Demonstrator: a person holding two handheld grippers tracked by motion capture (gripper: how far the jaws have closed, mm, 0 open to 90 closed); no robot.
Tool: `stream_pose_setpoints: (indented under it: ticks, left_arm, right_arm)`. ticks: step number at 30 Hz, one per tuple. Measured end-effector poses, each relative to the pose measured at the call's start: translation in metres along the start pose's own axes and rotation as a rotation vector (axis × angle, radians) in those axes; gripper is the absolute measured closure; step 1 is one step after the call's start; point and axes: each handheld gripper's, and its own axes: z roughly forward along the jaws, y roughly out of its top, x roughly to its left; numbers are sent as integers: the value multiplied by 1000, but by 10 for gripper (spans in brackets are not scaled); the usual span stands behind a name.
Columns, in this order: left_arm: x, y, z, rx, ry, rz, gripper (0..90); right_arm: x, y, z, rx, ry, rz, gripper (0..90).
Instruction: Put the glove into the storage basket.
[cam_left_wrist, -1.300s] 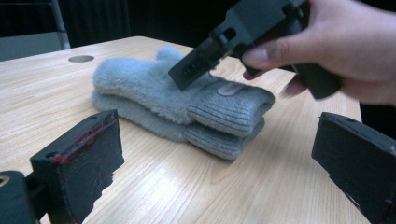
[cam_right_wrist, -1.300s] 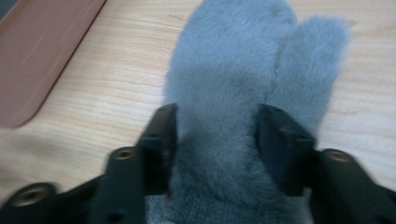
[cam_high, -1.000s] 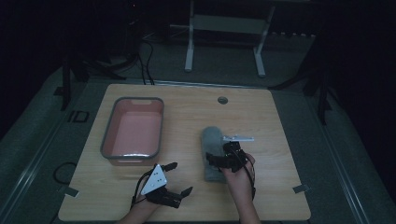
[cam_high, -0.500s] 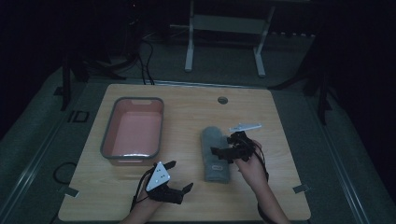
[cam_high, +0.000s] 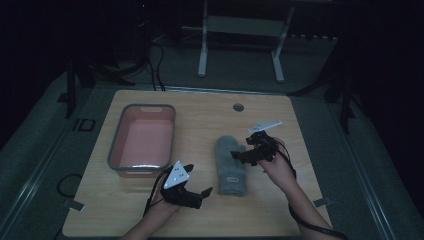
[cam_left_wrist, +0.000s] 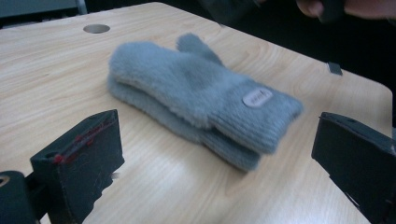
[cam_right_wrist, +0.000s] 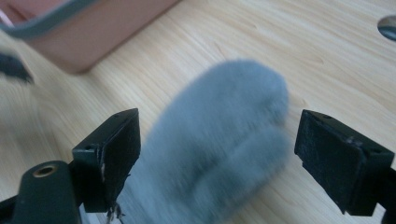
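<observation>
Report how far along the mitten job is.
Done: the two grey mittens lie stacked on the table. In hand: nothing; the right tongs, jaws just opened, hover over the stack, the left tongs stand open nearby. Left, probably: moving them into the empty pink bin.

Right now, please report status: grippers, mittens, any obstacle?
Left gripper open, empty. Right gripper open beside the mittens, not pressing. Mittens stacked flat on table. Tub apart, nothing in the way.

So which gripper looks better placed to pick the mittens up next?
Probably the right gripper: its open jaws sit by the stacked grey mittens. The left gripper, also open, sits farther off.
</observation>
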Motion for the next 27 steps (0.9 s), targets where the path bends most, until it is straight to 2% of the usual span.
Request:
stream_pose_setpoints:
  ticks: [1,2,4,6,9,14,16,20,23,25,27]
  left_arm:
    - [2,4,3,7,-6,-6,22]
    - [5,10,7,16,3,1,22]
    - [7,13,10,23,-3,4,22]
    - [10,21,20,52,-6,17,22]
    - [13,28,28,65,-23,-8,22]
    - [22,35,45,72,-22,-51,22]
    - [24,38,54,91,-10,-55,22]
    - [32,42,72,130,-15,-108,68]
    - [36,44,88,173,1,-108,89]
    - [37,43,99,208,16,-99,145]
    - [40,40,108,235,19,-116,146]
  right_arm:
    - [-2,-5,-1,0,-3,-9,144]
    - [-7,-17,-2,-6,8,3,144]
    - [-9,-20,-2,-4,9,5,144]
    - [-10,-33,0,-8,7,5,145]
    - [-11,-47,3,-7,10,-1,147]
    - [-7,-65,11,-16,65,39,140]
    - [-5,-70,13,-21,76,47,138]
    - [-4,-75,14,-42,62,70,123]
    - [-3,-76,15,-64,40,78,112]
    - [-2,-77,17,-80,24,72,112]
    - [-2,-77,20,-82,26,84,112]
